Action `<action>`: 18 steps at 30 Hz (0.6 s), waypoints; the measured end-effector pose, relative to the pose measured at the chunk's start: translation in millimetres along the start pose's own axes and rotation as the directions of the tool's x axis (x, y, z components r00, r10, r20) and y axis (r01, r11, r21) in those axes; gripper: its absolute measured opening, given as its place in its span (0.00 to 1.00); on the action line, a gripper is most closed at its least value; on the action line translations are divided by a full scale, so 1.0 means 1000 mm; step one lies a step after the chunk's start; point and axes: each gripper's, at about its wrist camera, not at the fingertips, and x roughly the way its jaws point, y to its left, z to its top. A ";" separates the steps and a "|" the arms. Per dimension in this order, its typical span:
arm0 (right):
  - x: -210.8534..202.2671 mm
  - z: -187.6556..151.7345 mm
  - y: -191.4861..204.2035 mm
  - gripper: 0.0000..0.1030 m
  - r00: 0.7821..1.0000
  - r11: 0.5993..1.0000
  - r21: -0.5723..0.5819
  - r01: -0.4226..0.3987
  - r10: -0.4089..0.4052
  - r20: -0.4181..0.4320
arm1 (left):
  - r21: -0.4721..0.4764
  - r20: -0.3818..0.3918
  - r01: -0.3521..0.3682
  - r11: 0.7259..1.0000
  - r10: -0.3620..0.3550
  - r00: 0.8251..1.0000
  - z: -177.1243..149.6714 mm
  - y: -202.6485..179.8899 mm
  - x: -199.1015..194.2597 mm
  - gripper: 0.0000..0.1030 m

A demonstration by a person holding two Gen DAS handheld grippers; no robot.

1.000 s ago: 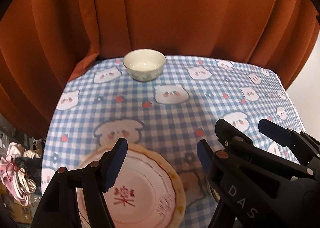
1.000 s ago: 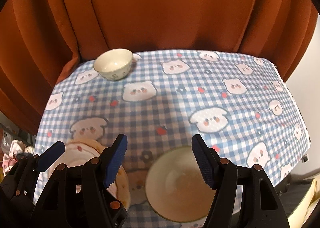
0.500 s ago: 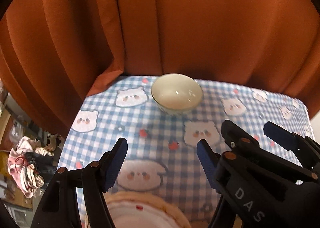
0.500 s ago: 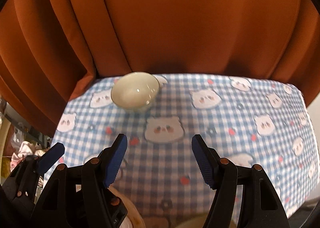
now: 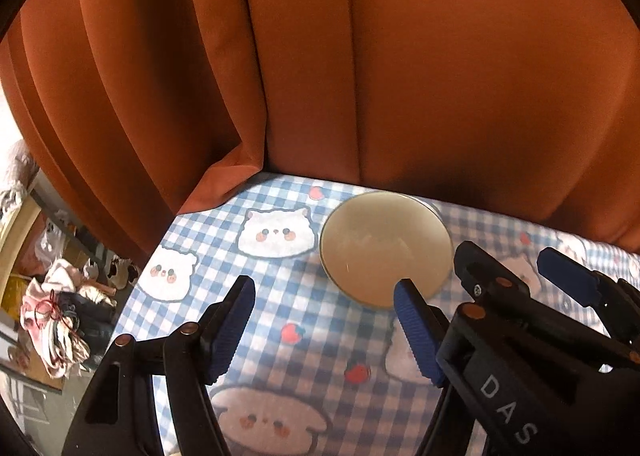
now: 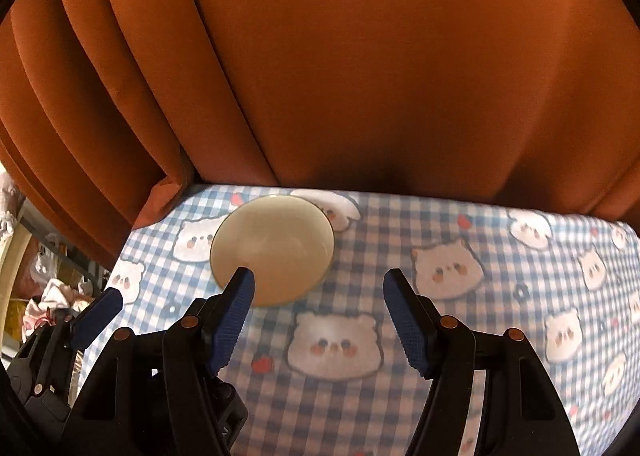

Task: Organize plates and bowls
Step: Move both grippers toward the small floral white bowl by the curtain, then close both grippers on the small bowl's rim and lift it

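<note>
A small cream bowl [image 5: 386,248] stands upright near the far edge of the checked tablecloth [image 5: 312,320], close to the curtain. My left gripper [image 5: 326,330] hovers open just short of it, its right fingertip [image 5: 414,330] overlapping the bowl's near rim in the picture. In the right wrist view the same bowl [image 6: 276,244] lies up and to the left of my right gripper [image 6: 320,318], which is open and holds nothing; its left fingertip [image 6: 236,304] overlaps the bowl's near rim. Each gripper shows at the edge of the other's view. The plate and the larger bowl are out of view.
A rust-orange curtain [image 5: 360,76] hangs right behind the table's far edge. The table's left edge drops off to a floor with a heap of clothes [image 5: 60,316]. Bare tablecloth [image 6: 500,296] stretches to the right of the bowl.
Both grippers have moved forward across the table toward the small bowl, which now looks much larger. The pink plate and the large bowl have slipped out of view below. Jaws unchanged.
</note>
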 end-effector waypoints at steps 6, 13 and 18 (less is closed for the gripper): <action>0.037 0.014 0.005 0.69 1.000 0.999 -0.034 -0.023 0.023 -0.009 | -0.026 -0.017 -0.040 0.999 0.040 0.999 0.010 0.002 0.033 0.67; 0.082 0.018 0.009 0.51 0.998 0.999 -0.032 -0.041 0.040 -0.039 | -0.057 -0.050 -0.064 0.996 0.061 0.997 0.011 0.005 0.071 0.59; 0.108 0.016 0.007 0.48 0.995 0.997 -0.027 -0.072 0.070 -0.068 | -0.079 -0.057 -0.068 0.995 0.063 0.996 0.010 0.006 0.089 0.46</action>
